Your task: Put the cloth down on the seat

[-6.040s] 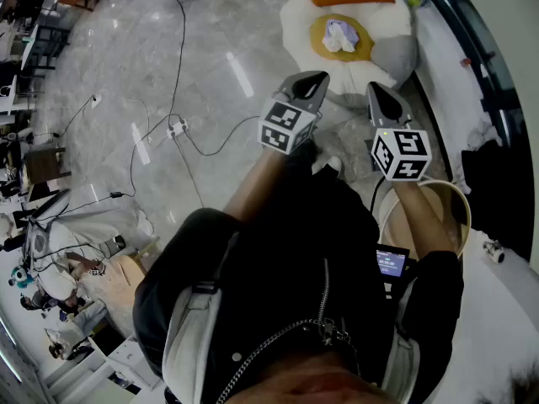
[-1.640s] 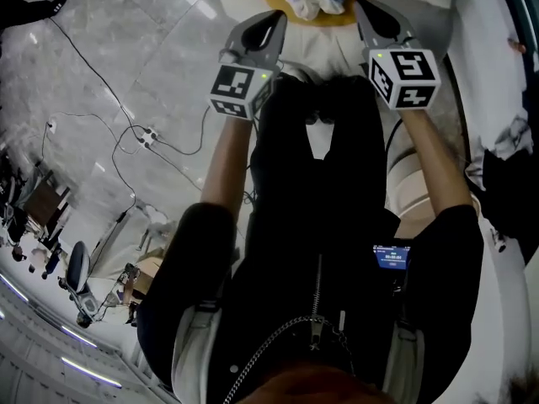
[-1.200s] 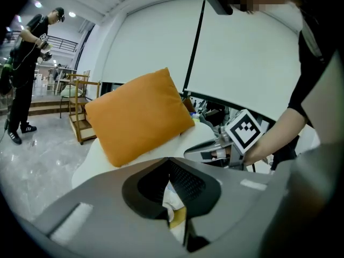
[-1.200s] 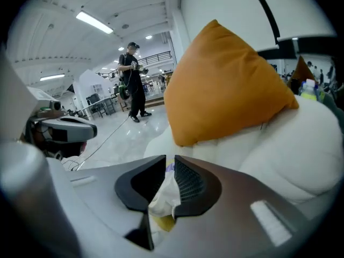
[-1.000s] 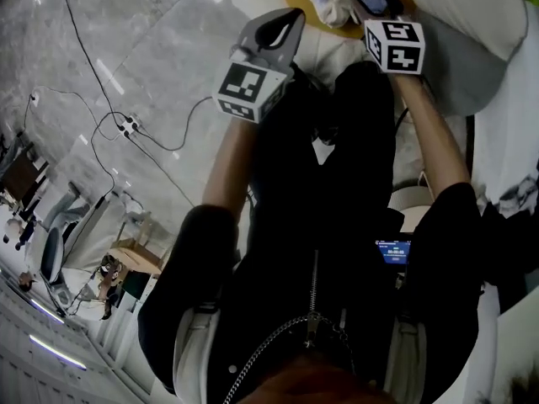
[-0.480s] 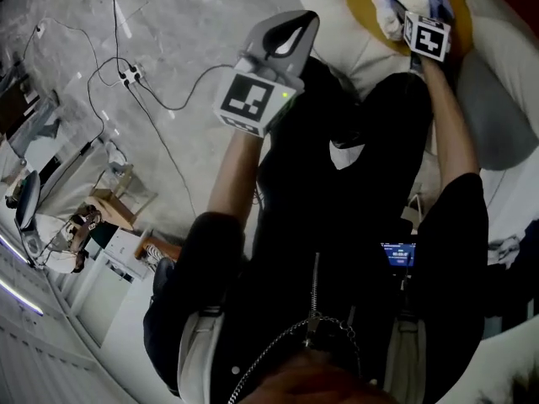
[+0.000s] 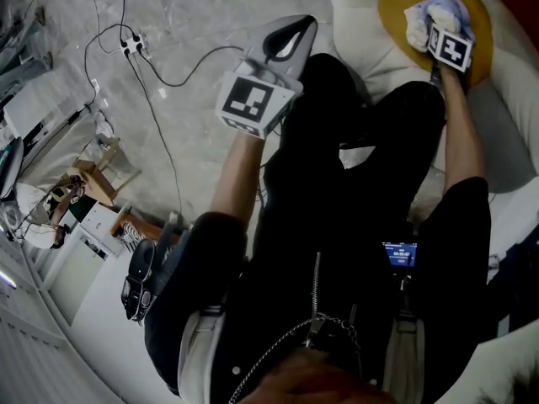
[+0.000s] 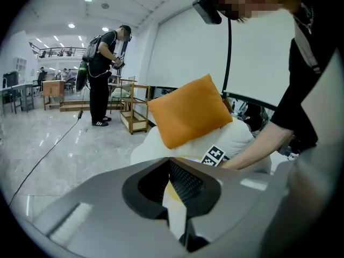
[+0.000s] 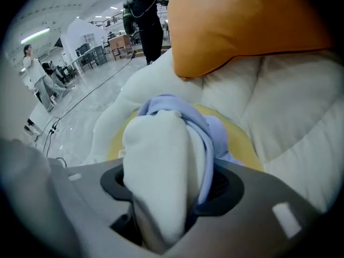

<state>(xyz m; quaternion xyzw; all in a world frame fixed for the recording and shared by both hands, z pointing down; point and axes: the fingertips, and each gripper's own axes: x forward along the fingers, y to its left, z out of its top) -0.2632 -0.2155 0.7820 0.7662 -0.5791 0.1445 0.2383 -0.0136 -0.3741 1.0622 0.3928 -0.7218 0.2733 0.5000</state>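
Note:
A bunched white and pale blue cloth (image 9: pixel 164 160) lies on the round yellow cushion (image 9: pixel 244 138) of a white padded seat (image 9: pixel 290 101). My right gripper (image 9: pixel 172 198) reaches onto it. Its jaws are closing, with the cloth filling the gap and pressed between them. In the head view the cloth (image 7: pixel 421 19) sits at the top right, just past the right gripper (image 7: pixel 436 25). My left gripper (image 7: pixel 290 36) hangs in the air above the person's knees, short of the seat. Its jaws look shut on nothing. The left gripper (image 8: pixel 174 203) points toward the seat.
An orange pillow (image 9: pixel 242 20) leans on the seat back above the cushion. Cables and a power strip (image 7: pixel 130 45) cross the grey floor at the left. A person (image 8: pixel 102 74) stands far off by a wooden rack (image 8: pixel 134 109).
My right gripper has reached forward from the person's lap to the cloth on the yellow cushion. The left gripper has stayed back over the knees.

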